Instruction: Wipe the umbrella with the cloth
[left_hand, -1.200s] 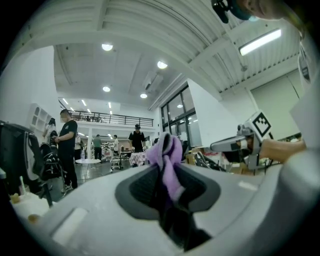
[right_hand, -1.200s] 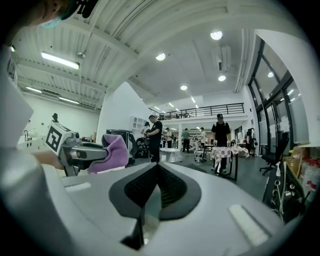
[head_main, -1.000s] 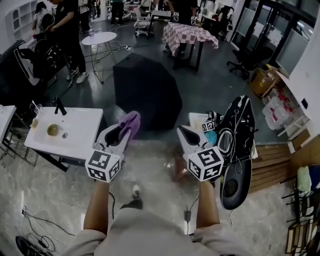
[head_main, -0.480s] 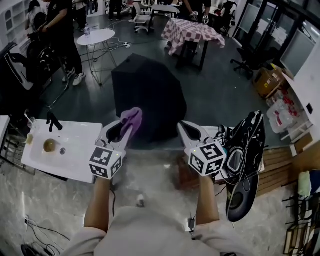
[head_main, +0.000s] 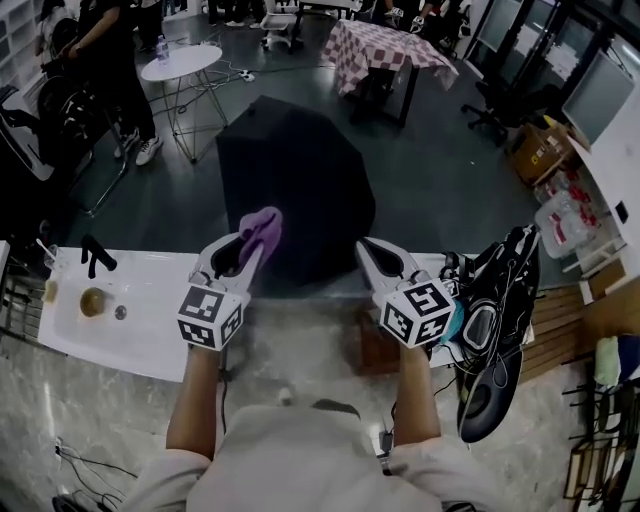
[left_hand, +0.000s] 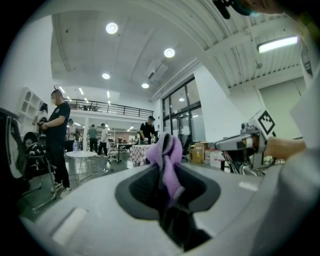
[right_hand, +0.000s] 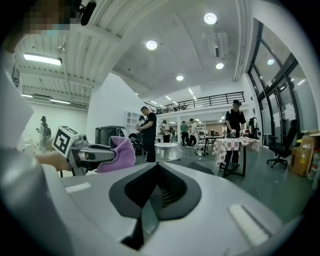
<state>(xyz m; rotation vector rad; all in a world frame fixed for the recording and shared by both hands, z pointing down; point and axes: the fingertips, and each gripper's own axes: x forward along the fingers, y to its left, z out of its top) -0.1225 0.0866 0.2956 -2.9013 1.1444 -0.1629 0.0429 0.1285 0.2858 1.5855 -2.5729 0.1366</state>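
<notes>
A black umbrella (head_main: 295, 185) stands open on the dark floor, just beyond both grippers in the head view. My left gripper (head_main: 252, 248) is shut on a purple cloth (head_main: 261, 224), which bunches up above its tips. The left gripper view shows the same cloth (left_hand: 168, 159) pinched between the jaws. My right gripper (head_main: 366, 250) is level with the left one, shut with nothing in it; its jaws meet in the right gripper view (right_hand: 156, 168). That view also shows the left gripper (right_hand: 92, 152) with the cloth (right_hand: 120, 153) to its left.
A white table (head_main: 150, 320) with a cup (head_main: 93, 300) lies under my left arm. A black bag with cables (head_main: 495, 320) sits at my right, near wooden slats (head_main: 555, 310). Beyond the umbrella are a round white table (head_main: 182, 63), a checkered table (head_main: 385, 50) and people (head_main: 110, 60).
The person has stepped forward, so the umbrella now lies closer under the grippers. Both grippers keep their pose, the left still shut on the cloth.
</notes>
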